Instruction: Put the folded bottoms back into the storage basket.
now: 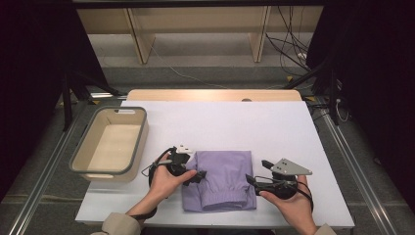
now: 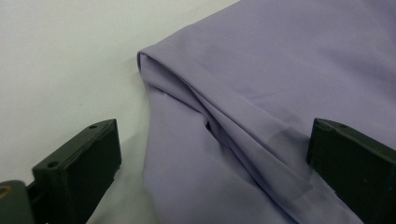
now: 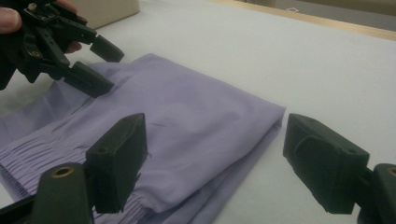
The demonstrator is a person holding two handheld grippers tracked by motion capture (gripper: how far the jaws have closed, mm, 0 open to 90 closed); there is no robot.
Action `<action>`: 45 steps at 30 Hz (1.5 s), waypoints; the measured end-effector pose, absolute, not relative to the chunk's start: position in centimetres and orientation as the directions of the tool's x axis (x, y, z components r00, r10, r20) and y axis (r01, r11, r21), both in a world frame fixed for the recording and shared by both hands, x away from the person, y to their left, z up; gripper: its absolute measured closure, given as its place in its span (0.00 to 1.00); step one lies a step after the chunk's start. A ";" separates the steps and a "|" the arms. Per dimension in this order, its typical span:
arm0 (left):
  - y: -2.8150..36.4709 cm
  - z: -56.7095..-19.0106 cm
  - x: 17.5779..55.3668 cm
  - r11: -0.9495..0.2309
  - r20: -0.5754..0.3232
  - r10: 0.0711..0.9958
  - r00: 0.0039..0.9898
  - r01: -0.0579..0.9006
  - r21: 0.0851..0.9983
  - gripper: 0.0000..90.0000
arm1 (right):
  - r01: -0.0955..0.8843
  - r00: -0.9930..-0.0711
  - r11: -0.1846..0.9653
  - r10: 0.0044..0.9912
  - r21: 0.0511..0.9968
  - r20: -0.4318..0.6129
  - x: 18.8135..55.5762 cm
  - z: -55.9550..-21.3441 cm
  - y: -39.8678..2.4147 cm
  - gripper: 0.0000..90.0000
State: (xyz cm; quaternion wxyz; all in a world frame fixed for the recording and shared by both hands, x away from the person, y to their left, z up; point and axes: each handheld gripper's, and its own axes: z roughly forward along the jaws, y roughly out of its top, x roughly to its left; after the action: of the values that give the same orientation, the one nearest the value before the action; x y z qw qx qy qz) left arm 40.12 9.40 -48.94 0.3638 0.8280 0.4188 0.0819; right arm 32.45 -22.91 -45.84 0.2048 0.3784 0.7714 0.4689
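The two black jaws of the left gripper (image 2: 212, 168) stand wide apart over the folded edge of a lilac cloth (image 2: 261, 93). The cloth lies on a white table (image 2: 60, 60), with soft creases between the jaws.

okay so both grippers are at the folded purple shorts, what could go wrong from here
1. The left hand-held gripper is open over several loose layers of the purple shorts; it may pinch only the top layer, so the fold opens.
2. The right hand-held gripper straddles the shorts' edge, open; uneven lifting could let the fabric sag and unfold before reaching the bin.
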 end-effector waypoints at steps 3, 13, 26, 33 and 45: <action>9.2 -49.2 40.3 -0.391 -0.159 0.760 0.630 0.639 0.663 0.03 | 0.395 -0.628 0.272 0.777 0.877 0.041 32.4 -45.8 -23.0 0.25; 7.7 -49.3 39.9 -0.442 -0.055 0.788 0.613 0.625 0.643 0.08 | 0.396 -0.631 0.280 0.775 0.875 0.038 32.3 -45.9 -22.9 0.25; 6.8 -48.6 39.2 -0.435 -0.044 0.806 0.590 0.641 0.633 0.36 | 0.400 -0.633 0.282 0.773 0.872 0.041 32.3 -46.0 -22.8 0.25; 6.8 -48.4 39.1 -0.425 -0.058 0.805 0.590 0.641 0.639 0.63 | 0.403 -0.637 0.289 0.770 0.868 0.039 32.3 -46.0 -22.8 0.26; 7.0 -48.5 39.0 -0.400 -0.067 0.813 0.578 0.639 0.657 0.85 | 0.412 -0.635 0.288 0.771 0.865 0.046 32.3 -46.1 -22.8 0.26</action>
State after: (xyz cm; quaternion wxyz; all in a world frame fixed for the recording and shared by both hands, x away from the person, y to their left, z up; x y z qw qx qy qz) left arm 39.04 6.96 -48.53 0.3269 0.8260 0.4395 0.1331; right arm 32.34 -22.77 -46.10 0.1953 0.3801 0.7782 0.4601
